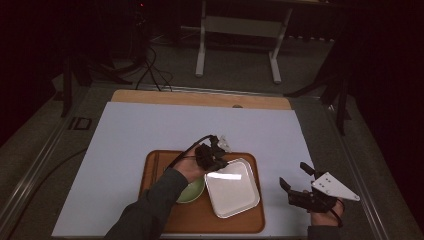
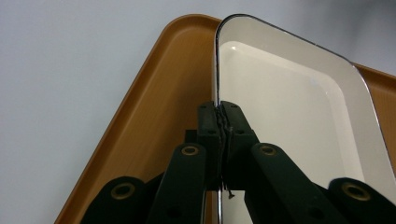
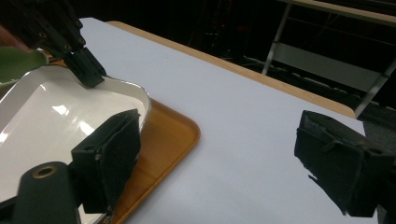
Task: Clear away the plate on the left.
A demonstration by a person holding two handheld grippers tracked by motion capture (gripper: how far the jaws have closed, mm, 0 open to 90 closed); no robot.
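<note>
Showing the left gripper (image 2: 219, 122) clamped on the rim of the white enamel dish (image 1: 232, 187), which rests tilted on the wooden tray (image 1: 155, 172) beside the green bowl (image 1: 191, 192); the right gripper (image 1: 296, 180) waits open beside the tray, so placing the dish seems unfinished.

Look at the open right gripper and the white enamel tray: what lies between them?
In the high view, right gripper and white enamel tray are separated by the wooden tray's rim and bare white tabletop.

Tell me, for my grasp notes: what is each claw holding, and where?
Left claw pinches the white dish by its rim. Right claw is open, holding nothing.
</note>
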